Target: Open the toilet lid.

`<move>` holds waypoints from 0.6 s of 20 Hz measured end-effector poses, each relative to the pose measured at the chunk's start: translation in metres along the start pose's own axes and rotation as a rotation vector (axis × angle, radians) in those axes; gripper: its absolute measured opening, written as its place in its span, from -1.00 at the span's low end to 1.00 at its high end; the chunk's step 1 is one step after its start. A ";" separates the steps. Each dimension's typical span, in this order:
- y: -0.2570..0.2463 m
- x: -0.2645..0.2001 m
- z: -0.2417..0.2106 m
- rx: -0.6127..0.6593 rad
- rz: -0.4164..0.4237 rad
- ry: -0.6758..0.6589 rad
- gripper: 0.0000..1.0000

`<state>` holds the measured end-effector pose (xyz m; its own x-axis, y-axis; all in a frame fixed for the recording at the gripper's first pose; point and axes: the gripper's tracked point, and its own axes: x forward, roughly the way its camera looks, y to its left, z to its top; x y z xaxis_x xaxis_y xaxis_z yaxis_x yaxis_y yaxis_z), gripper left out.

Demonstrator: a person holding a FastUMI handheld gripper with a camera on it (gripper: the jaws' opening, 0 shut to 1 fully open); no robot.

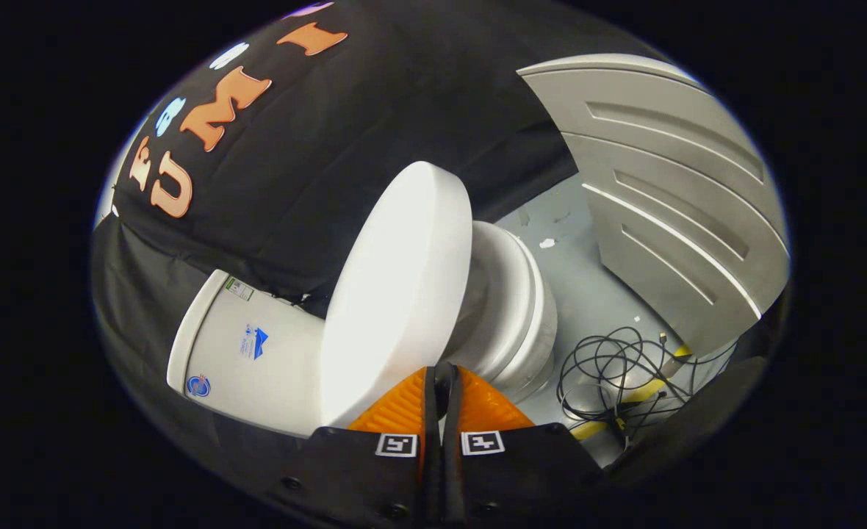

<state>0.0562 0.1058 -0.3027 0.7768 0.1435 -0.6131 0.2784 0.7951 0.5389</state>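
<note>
Your gripper point(442, 378) fingers sit nearly together at the lid point(397, 294) edge; you can't tell if they pinch it. Lid hides most of the seat point(511, 294) and part of the tank point(246, 353). Cable point(617, 375) tangle runs behind the gripper body. Tank labels too small to make out.

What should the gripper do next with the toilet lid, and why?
Probably push the lid a little farther back toward the tank. The lid is raised off the seat but not yet leaning on the tank, and the gripper, fingers nearly together, sits at its edge.
</note>
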 end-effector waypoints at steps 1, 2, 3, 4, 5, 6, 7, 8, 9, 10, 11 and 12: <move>0.006 -0.003 0.002 -0.009 -0.011 -0.014 -0.84; 0.013 -0.006 0.005 -0.042 -0.028 -0.031 -0.84; 0.019 -0.010 0.006 -0.091 -0.047 -0.042 -0.84; 0.028 -0.015 0.010 -0.139 -0.063 -0.055 -0.83; 0.039 -0.020 0.012 -0.181 -0.078 -0.065 -0.84; 0.052 -0.025 0.016 -0.216 -0.089 -0.072 -0.83; 0.064 -0.029 0.018 -0.227 -0.098 -0.084 -0.84; 0.077 -0.032 0.021 -0.237 -0.108 -0.095 -0.84; 0.086 -0.034 0.021 -0.273 -0.126 -0.102 -0.84; 0.089 -0.036 0.020 -0.317 -0.153 -0.105 -0.84; 0.092 -0.040 0.020 -0.360 -0.180 -0.106 -0.83; 0.099 -0.043 0.021 -0.390 -0.197 -0.112 -0.84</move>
<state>0.0626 0.1661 -0.2107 0.7926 -0.0800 -0.6045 0.2099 0.9666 0.1473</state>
